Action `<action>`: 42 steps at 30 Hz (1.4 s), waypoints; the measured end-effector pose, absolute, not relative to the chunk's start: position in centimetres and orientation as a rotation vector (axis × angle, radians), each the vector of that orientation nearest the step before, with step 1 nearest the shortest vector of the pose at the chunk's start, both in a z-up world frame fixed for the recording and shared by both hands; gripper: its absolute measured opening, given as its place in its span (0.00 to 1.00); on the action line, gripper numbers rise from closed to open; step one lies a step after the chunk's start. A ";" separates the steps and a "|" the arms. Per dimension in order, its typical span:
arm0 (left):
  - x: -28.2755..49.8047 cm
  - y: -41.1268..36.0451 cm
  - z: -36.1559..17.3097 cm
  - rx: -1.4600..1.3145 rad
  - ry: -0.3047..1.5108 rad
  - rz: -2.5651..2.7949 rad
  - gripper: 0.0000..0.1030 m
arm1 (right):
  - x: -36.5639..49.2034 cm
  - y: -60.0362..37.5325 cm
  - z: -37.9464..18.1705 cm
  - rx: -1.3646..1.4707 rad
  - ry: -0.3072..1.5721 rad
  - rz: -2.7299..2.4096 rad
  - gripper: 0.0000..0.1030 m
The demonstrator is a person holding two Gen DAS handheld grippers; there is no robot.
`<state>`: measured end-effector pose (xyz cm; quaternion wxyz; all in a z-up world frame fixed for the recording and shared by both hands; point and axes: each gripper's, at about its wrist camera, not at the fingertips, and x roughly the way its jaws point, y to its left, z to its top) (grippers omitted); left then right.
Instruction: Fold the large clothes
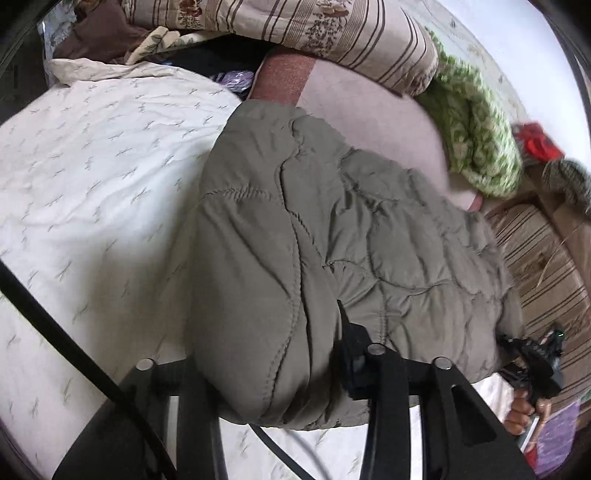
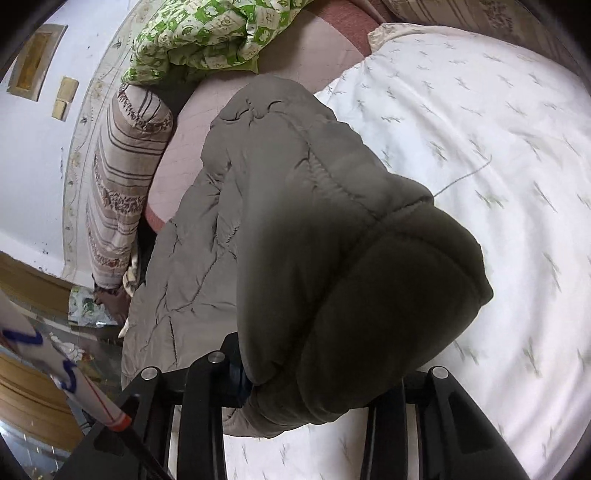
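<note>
A large grey-olive quilted jacket (image 1: 332, 236) lies on the bed, partly on the white patterned sheet (image 1: 92, 177). My left gripper (image 1: 280, 373) is shut on a thick bunched edge of the jacket, which bulges over the fingers and hides their tips. In the right wrist view the same jacket (image 2: 295, 221) fills the middle, and my right gripper (image 2: 306, 376) is shut on another padded fold of it. The right gripper also shows at the jacket's far corner in the left wrist view (image 1: 532, 362), held by a hand.
A striped floral quilt (image 1: 332, 33) and a green patterned blanket (image 1: 476, 140) are piled at the bed's far side. A pink bed cover (image 1: 369, 110) lies beyond the jacket. Red and grey clothes (image 1: 543, 147) sit at the right. A wall and wooden floor (image 2: 22, 398) show at the left.
</note>
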<state>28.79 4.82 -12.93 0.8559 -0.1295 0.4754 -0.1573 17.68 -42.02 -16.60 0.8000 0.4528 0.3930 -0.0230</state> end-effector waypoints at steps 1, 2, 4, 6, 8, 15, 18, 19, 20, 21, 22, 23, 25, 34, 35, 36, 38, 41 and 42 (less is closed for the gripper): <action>28.3 4.7 -13.4 -0.250 1.007 -0.307 0.46 | 17.0 -41.8 -17.0 0.968 0.850 -0.050 0.39; 28.4 4.6 -13.9 -0.244 1.012 -0.294 0.51 | 16.8 -41.7 -17.3 0.963 0.859 -0.052 0.41; 27.8 4.8 -14.2 -0.246 1.009 -0.268 0.53 | 16.4 -41.5 -18.4 0.949 0.882 -0.074 0.60; 26.8 4.7 -13.1 -0.217 0.969 -0.230 0.53 | 15.7 -41.8 -18.7 0.970 0.877 -0.111 0.66; 25.6 4.4 -11.9 -0.181 0.936 -0.200 0.53 | 15.0 -41.9 -18.1 0.969 0.862 -0.126 0.66; 19.2 3.3 -8.0 -0.039 0.791 -0.053 0.55 | 10.3 -40.6 -14.0 0.829 0.819 -0.170 0.73; 16.7 3.8 -6.3 -0.004 0.728 -0.018 0.61 | 8.4 -39.4 -12.8 0.776 0.813 -0.174 0.75; 15.9 4.1 -5.6 -0.008 0.708 -0.013 0.62 | 7.8 -39.0 -12.6 0.759 0.815 -0.172 0.75; 15.2 4.2 -5.1 -0.007 0.690 -0.005 0.67 | 7.2 -38.4 -12.3 0.739 0.819 -0.167 0.75; 14.0 4.5 -4.1 0.001 0.647 0.020 0.72 | 6.6 -37.9 -12.1 0.718 0.822 -0.162 0.75; 13.3 4.5 -3.6 0.009 0.622 0.034 0.73 | 5.9 -36.8 -11.7 0.683 0.824 -0.155 0.75; 12.3 4.8 -2.8 0.017 0.585 0.051 0.76 | 5.6 -36.3 -11.6 0.665 0.825 -0.151 0.75; 9.9 5.1 -1.1 0.013 0.512 0.075 0.85 | 4.8 -34.5 -11.1 0.612 0.829 -0.143 0.75; 2.3 4.4 2.9 -0.053 0.392 -0.032 0.96 | 1.1 -27.4 -8.0 0.423 0.842 -0.121 0.76; 1.7 3.8 2.9 -0.041 0.409 -0.070 0.96 | 0.7 -26.7 -7.6 0.391 0.844 -0.132 0.77; 1.2 3.2 2.8 -0.033 0.423 -0.092 0.96 | 0.3 -26.2 -7.4 0.368 0.847 -0.144 0.78; 0.5 2.0 2.4 -0.011 0.447 -0.112 0.96 | -0.3 -25.4 -7.0 0.330 0.849 -0.162 0.78; -0.5 0.2 1.4 0.053 0.485 -0.103 0.96 | -1.5 -24.6 -6.5 0.265 0.842 -0.198 0.78; -0.9 -0.3 1.1 0.069 0.502 -0.098 0.96 | -1.6 -24.5 -6.3 0.251 0.839 -0.207 0.78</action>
